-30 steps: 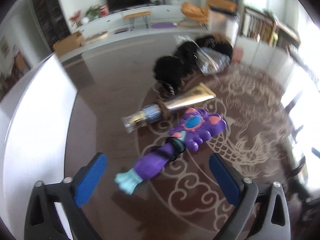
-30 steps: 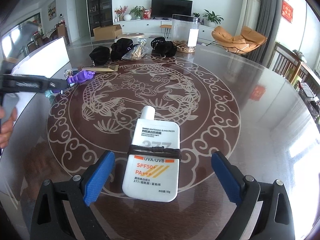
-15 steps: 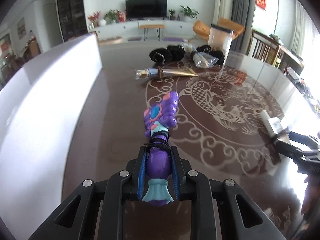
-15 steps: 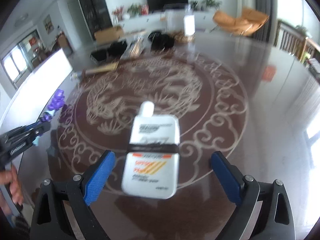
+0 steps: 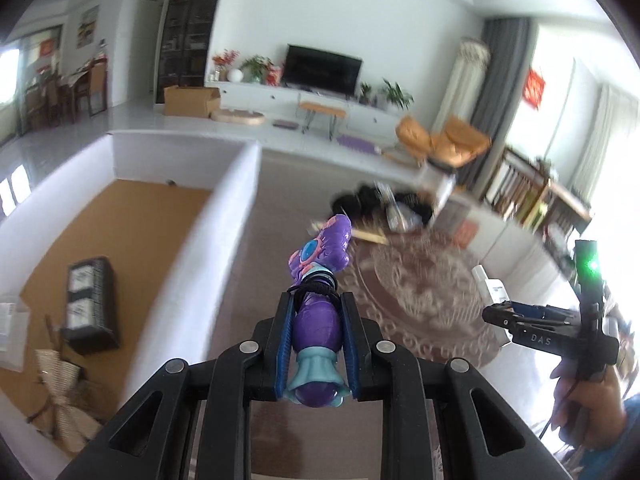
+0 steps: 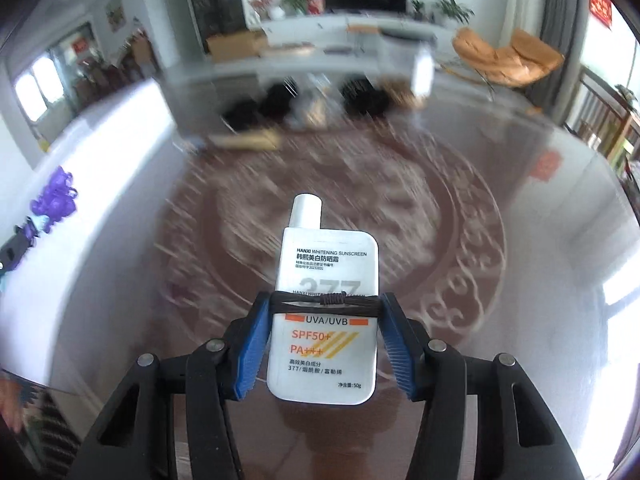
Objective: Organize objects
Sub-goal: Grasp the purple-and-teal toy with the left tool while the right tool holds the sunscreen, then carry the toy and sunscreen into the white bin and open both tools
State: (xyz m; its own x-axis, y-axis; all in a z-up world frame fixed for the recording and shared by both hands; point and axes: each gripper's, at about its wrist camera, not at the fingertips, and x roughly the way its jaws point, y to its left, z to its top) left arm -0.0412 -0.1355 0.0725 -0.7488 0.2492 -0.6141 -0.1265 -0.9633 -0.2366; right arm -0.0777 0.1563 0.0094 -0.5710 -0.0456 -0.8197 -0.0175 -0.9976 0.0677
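Dark-brown glossy worktop [image 6: 500,240] with its pale swirl pattern lies below both grippers. White-walled box [image 5: 224,216] with a cork-brown floor stands at its left edge. Right gripper [image 6: 326,344] clamps the flat white sunscreen bottle [image 6: 324,320] above the worktop; left gripper [image 5: 316,344] grips the purple toy figure [image 5: 318,280] beside the box.

Legible markings: two items.
Sunscreen bottle [image 6: 323,316], at 6 o'clock in the right wrist view: "HANXI WHITENING SUNSCREEN", large "377", "UVA/UVB", "SPF50+", "PA+++", "377/", "50g"; Chinese lines too small to read. Right gripper [image 5: 505,314], at 3 o'clock in the left wrist view: "DAS" on its body.
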